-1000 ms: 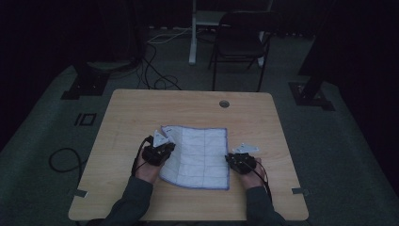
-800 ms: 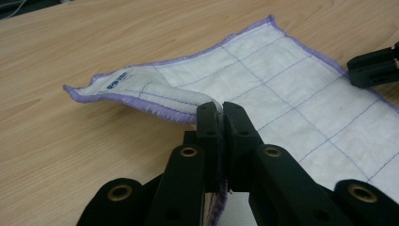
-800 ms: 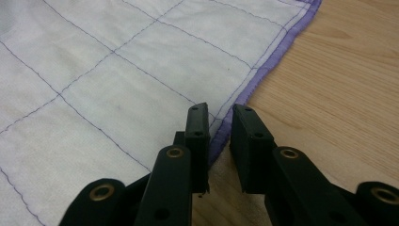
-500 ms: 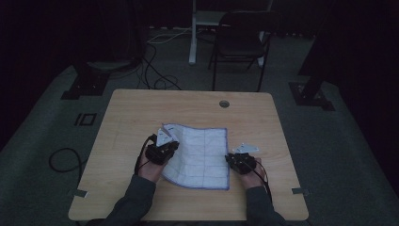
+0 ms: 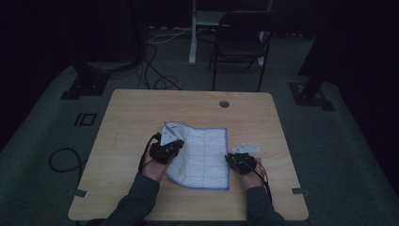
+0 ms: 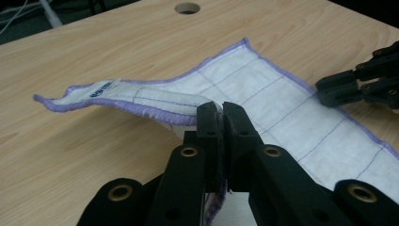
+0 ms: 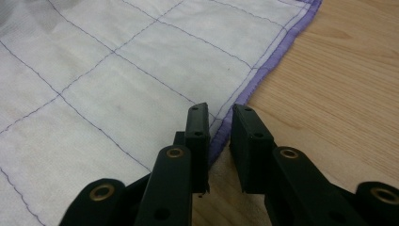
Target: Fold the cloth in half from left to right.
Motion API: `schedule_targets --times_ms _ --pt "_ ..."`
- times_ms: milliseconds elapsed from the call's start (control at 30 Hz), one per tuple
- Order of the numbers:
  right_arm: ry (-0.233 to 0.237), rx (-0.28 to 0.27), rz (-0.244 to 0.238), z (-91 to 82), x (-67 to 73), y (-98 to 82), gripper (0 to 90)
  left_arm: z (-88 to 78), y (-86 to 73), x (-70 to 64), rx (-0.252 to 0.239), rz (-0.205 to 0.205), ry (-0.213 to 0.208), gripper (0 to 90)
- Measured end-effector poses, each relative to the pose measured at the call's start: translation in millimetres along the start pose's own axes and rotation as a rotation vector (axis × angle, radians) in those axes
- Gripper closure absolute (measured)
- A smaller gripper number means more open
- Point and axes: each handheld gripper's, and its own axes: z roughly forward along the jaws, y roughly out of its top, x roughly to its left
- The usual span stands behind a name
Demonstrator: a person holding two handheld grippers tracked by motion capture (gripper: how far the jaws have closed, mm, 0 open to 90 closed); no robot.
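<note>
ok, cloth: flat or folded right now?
Mostly spread flat. The cloth lies open on the table, but the left gripper, jaws shut on its edge, lifts one corner.

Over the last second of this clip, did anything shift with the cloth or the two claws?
Barely. The left claw stays shut on the cloth's left edge, with the near-left corner lifted off the table and curled over; the fold looks a touch higher, though the change is slight. The right claw has kept its place at the cloth's right edge, jaws slightly apart astride the purple hem. The cloth otherwise lies flat as before.
</note>
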Motion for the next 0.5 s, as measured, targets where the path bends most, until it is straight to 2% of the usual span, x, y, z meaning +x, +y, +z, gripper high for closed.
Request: schedule_targets --times_ms 500 --pt "0.0 -0.001 -0.001 0.0 0.2 0.1 77.6 4.7 9.2 -10.9 -0.012 0.026 -0.027 86.8"
